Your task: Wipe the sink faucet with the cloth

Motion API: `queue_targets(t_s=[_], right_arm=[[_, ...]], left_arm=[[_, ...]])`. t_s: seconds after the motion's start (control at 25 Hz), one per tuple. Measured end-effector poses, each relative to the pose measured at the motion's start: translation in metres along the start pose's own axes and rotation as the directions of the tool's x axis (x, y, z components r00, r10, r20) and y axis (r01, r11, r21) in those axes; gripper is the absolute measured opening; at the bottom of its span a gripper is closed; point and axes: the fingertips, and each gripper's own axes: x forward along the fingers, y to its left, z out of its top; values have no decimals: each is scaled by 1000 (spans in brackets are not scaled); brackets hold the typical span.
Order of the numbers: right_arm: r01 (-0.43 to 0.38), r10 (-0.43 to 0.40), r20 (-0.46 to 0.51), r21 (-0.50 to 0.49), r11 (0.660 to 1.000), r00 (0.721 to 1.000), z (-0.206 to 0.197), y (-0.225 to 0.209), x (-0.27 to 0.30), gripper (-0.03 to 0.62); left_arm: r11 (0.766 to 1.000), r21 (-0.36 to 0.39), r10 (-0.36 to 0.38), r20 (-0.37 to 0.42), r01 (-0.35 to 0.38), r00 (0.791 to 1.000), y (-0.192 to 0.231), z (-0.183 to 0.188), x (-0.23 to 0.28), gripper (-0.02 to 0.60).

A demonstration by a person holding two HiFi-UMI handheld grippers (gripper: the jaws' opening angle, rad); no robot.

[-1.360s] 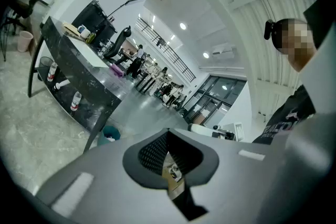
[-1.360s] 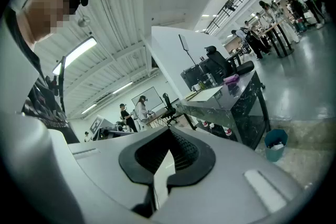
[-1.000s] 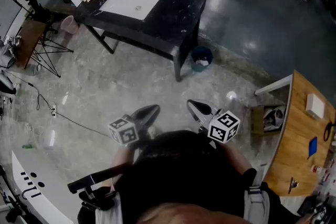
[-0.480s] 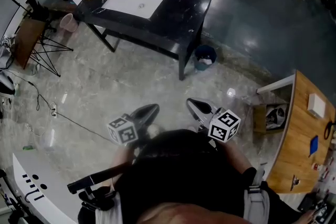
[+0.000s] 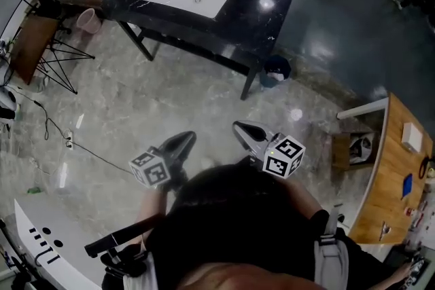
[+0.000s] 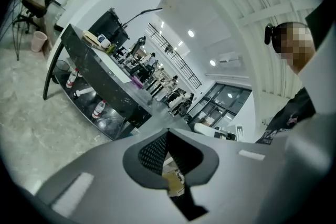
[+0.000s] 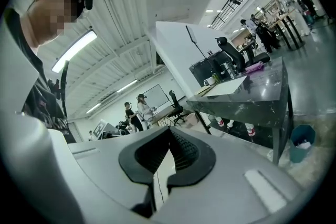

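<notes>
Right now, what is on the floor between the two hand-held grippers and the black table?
Nothing, just bare grey floor. The head view shows it.

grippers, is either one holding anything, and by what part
Nothing is held. The left gripper and the right gripper both have their jaws together with nothing between them.

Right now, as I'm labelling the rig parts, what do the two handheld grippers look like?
Both the left gripper and right gripper have smooth grey, tapering jaws lined with black ribbed pads. Each carries a white cube printed with black square markers. The person wears a black top.
</notes>
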Motion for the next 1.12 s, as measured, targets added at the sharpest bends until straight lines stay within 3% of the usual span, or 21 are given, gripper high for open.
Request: queue_targets(t_s=[0.28, 0.52, 0.84, 1.12], right_arm=[[-53, 53, -62, 12, 999, 997, 0, 10, 68, 11], [-114, 115, -113, 18, 993, 987, 16, -13, 138, 11], [-235, 234, -122, 9, 972, 965, 92, -70, 248, 11], [-260, 262, -89, 29, 965, 961, 150, -133, 299, 11]], left_arm=[[996, -68, 55, 64, -50, 996, 48, 27, -35, -8], [990, -99, 112, 114, -101, 987, 98, 69, -33, -8], [979, -76, 201, 183, -190, 962, 164, 178, 7, -8], [975, -47, 223, 152, -219, 963, 200, 247, 66, -8]])
